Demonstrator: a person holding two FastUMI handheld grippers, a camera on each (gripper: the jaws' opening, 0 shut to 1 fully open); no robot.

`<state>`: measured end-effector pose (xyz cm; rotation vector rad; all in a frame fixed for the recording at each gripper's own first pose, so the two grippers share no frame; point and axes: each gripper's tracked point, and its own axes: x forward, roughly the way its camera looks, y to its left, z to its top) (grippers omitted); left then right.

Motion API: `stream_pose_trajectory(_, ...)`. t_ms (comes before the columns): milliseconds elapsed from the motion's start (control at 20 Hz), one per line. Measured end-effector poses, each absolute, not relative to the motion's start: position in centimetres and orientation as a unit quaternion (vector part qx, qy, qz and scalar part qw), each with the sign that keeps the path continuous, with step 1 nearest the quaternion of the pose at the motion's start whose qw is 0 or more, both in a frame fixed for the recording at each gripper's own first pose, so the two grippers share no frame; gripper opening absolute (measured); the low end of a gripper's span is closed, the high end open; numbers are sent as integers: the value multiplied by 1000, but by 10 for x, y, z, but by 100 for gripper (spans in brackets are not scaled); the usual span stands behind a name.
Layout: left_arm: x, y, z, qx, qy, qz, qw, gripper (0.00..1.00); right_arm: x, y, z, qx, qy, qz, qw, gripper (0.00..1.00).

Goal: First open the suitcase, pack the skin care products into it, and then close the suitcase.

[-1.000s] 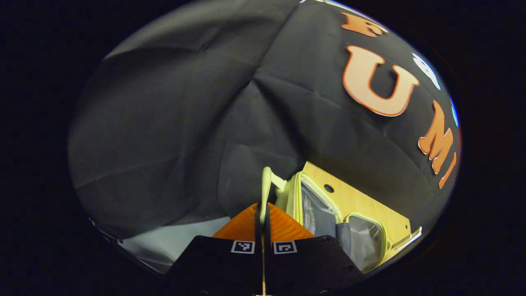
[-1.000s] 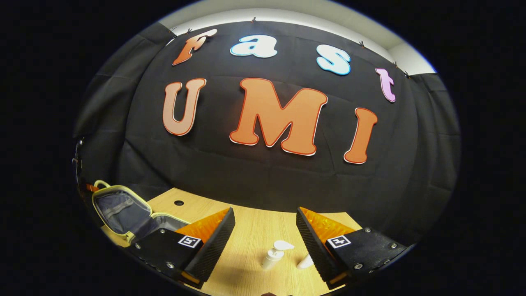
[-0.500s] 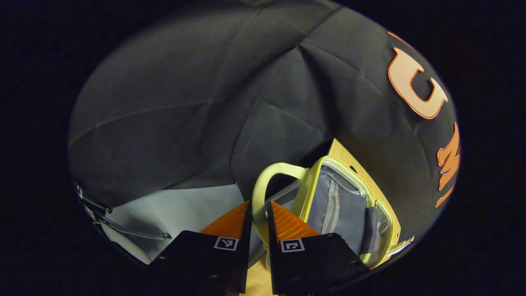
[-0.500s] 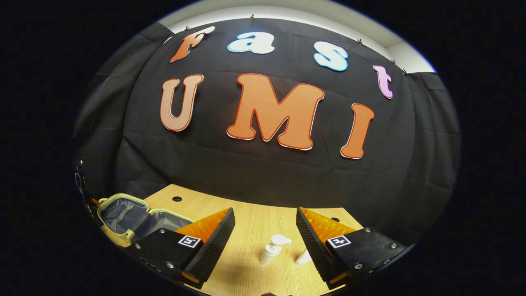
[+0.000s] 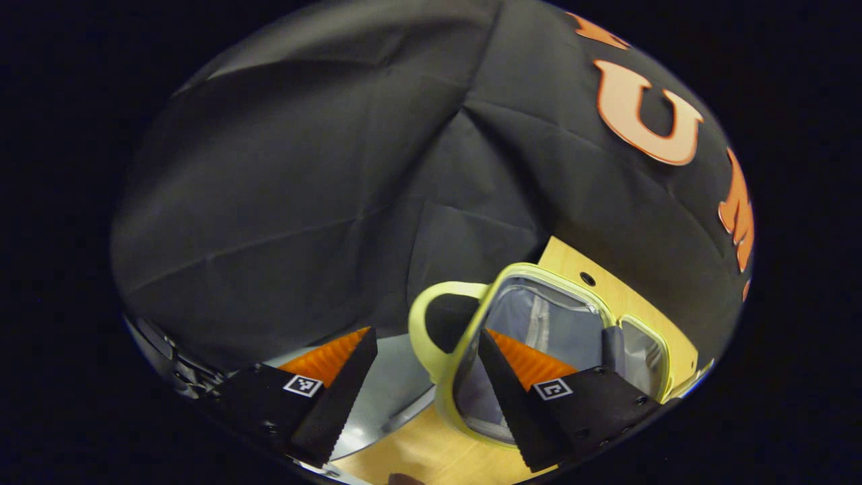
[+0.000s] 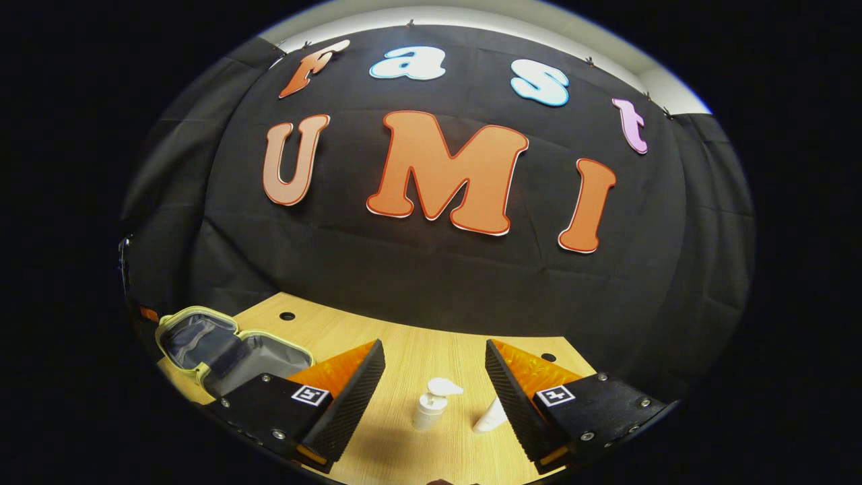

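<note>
- Left gripper [image 5: 421, 377]: in the left gripper view I am holding its fingers wide apart, gripping nothing. One finger [image 5: 337, 397] is sitting to the left of the case's handle, the other [image 5: 502, 391] is overlapping the open lid's rim from the camera's angle; whether it is touching I cannot tell.
- Carry handle [image 5: 427, 330]: pale yellow-green loop, standing in the gap between my left fingers, attached to the lid's outer edge.
- Suitcase [image 5: 539, 323]: small soft case with pale yellow-green trim and grey lining, lying open on the wooden table [image 5: 633, 303]. The lid half with its zipped pocket is nearer me, the second half beyond it to the right.
- Suitcase again, from the right gripper view [image 6: 222, 343]: sitting at the table's far left, both halves open, lining facing up.
- Right gripper [image 6: 434, 377]: I am keeping its fingers spread apart above the table, clamping nothing.
- Pump bottle [image 6: 431, 404]: white, upright on the table, appearing between my right fingers, touching neither.
- Tube [image 6: 490, 417]: white, lying just right of the pump bottle, partly hidden behind the right-hand finger [image 6: 512, 397].
- Both skin care products are standing well apart from the suitcase, outside it.
</note>
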<state>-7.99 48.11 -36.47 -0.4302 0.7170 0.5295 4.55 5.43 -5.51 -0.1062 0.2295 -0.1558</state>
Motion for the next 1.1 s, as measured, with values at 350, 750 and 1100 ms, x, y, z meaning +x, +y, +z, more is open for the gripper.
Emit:
stream_pose_trajectory(350,-60,403,-286,-120,312,164,928,94,48,14,-61,-51,109,-76,990,96)
stream_pose_trajectory(750,-35,277,-211,-25,261,62,963,98,33,-27,-76,-67,105,-75,989,96)
stream_pose_trajectory(1100,-6,160,-150,34,180,0,983,96,25,-43,-101,-54,104,-54,992,96)
